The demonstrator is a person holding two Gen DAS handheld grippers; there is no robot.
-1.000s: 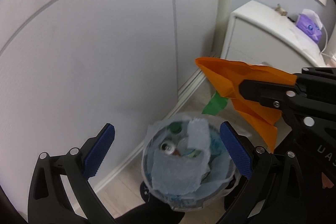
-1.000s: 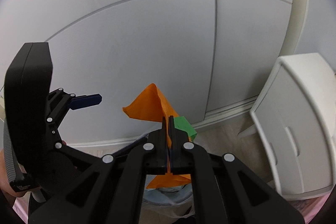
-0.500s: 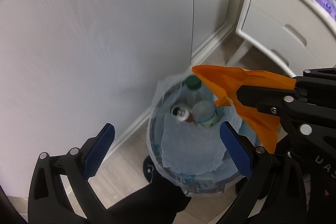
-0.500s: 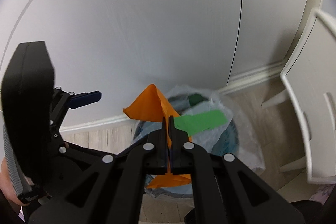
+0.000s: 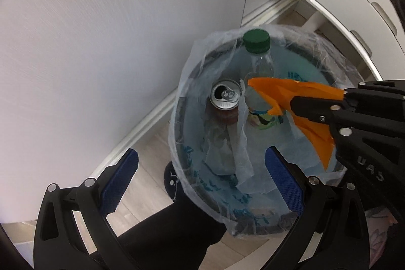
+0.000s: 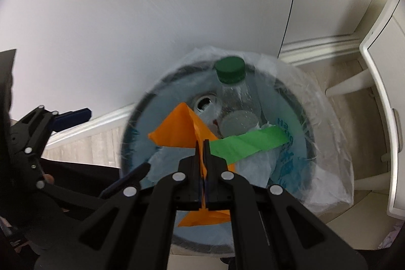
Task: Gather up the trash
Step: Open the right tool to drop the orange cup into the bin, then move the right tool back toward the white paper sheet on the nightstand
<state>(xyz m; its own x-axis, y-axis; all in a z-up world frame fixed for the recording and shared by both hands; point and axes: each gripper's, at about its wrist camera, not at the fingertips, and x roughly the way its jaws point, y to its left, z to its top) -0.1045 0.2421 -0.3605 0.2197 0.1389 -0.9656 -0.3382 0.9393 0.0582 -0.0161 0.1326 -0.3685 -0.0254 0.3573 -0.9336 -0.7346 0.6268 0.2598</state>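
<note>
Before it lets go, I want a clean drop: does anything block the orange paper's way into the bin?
Nothing visible does. The right tool holds the orange paper over the open bin; only a bottle and can already stand inside.

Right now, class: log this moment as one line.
right claw: shut on folded orange paper | left claw: open, empty | below: lined round bin

Occlusions, both wrist views
Blue print on bin liner (image 5: pixel 243 209) illegible; cabinet (image 6: pixel 387 118) cut by right frame edge; can (image 6: pixel 205 103) half behind orange paper (image 6: pixel 177 130).
</note>
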